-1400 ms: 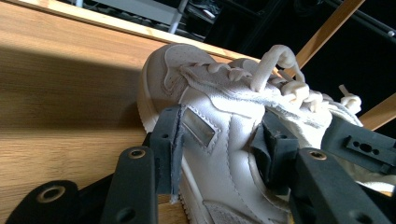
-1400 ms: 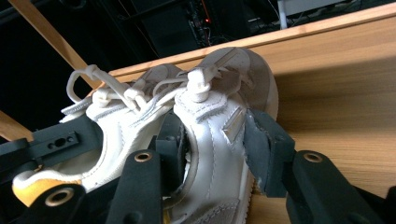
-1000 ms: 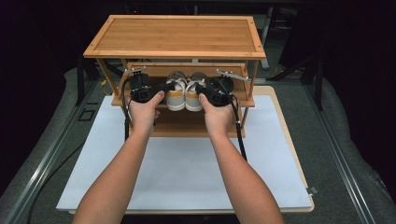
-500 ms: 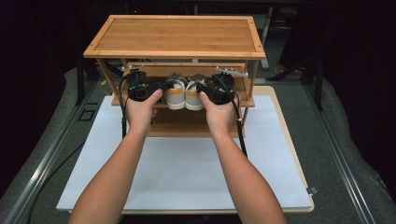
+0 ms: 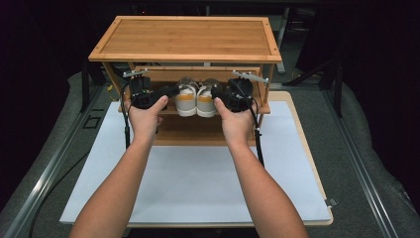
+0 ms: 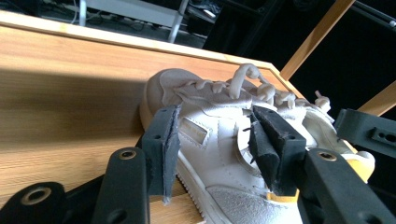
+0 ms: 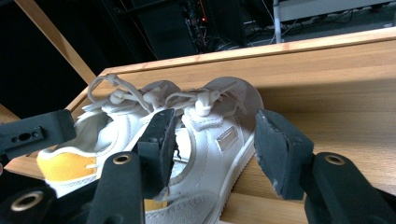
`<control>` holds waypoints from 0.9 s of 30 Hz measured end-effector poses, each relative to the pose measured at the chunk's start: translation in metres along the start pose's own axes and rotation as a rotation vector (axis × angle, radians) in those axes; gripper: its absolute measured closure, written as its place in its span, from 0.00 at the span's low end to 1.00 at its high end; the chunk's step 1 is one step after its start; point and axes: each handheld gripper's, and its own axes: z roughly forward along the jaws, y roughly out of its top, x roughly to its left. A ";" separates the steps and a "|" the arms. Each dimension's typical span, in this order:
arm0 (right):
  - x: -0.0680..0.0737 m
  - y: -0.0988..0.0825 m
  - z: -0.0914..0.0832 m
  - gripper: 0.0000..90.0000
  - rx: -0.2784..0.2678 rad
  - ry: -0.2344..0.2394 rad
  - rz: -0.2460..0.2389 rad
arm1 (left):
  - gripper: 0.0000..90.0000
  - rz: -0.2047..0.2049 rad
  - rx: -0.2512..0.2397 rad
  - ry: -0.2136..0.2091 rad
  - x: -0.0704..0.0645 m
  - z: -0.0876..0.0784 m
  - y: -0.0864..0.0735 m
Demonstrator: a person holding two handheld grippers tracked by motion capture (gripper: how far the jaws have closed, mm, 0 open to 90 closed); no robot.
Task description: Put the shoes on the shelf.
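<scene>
The left gripper (image 5: 171,91) and the right gripper (image 5: 216,92) are seen from the high view at the middle shelf (image 5: 163,111) of a wooden rack (image 5: 188,37), one to each side of a pair of white shoes with yellow heels. We note the left shoe (image 5: 186,100) just inboard of the left gripper and the right shoe (image 5: 206,101) just inboard of the right gripper, the two shoes touching one another. A hand holds each gripper, both forearms entering from the near edge over a white mat (image 5: 198,178). From here we cannot tell how the jaws stand.

In the left gripper view, we find the left gripper (image 6: 215,140) with its jaws apart and the left shoe (image 6: 219,154) between them. The left gripper's jaws have just been closing. Its right pad lies against the side of the shoe; its left pad sits at the toe-side edge of the shoe, and we cannot tell whether it presses. The shelf board (image 6: 70,102) runs beyond and to the left of the jaws.

In the right gripper view, we record the right gripper (image 7: 212,144) with jaws apart. The right shoe (image 7: 215,135) lies between them. The left pad is in front of the shoe's inner side, while the right pad stands clear of the sole with bare shelf (image 7: 336,107) showing between. The left shoe (image 7: 93,140) sits beyond the left jaw.
</scene>
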 end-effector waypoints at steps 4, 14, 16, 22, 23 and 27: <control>0.001 -0.001 -0.005 0.58 -0.011 0.018 -0.002 | 0.64 0.007 -0.013 -0.014 0.001 -0.008 0.000; -0.004 -0.008 -0.019 0.72 -0.057 0.037 -0.022 | 0.79 0.016 0.006 -0.034 0.011 -0.016 -0.008; -0.006 -0.009 -0.021 0.76 -0.068 0.033 -0.025 | 0.81 0.008 0.008 -0.041 0.014 -0.016 -0.010; -0.017 -0.013 -0.020 0.87 -0.061 0.016 -0.020 | 0.88 0.005 0.026 -0.037 0.021 -0.012 -0.018; -0.020 -0.015 -0.018 0.89 -0.063 0.014 -0.014 | 0.89 0.008 0.028 -0.036 0.022 -0.011 -0.019; -0.023 -0.019 -0.014 0.95 -0.034 0.023 -0.023 | 0.93 0.007 0.032 -0.040 0.023 -0.007 -0.022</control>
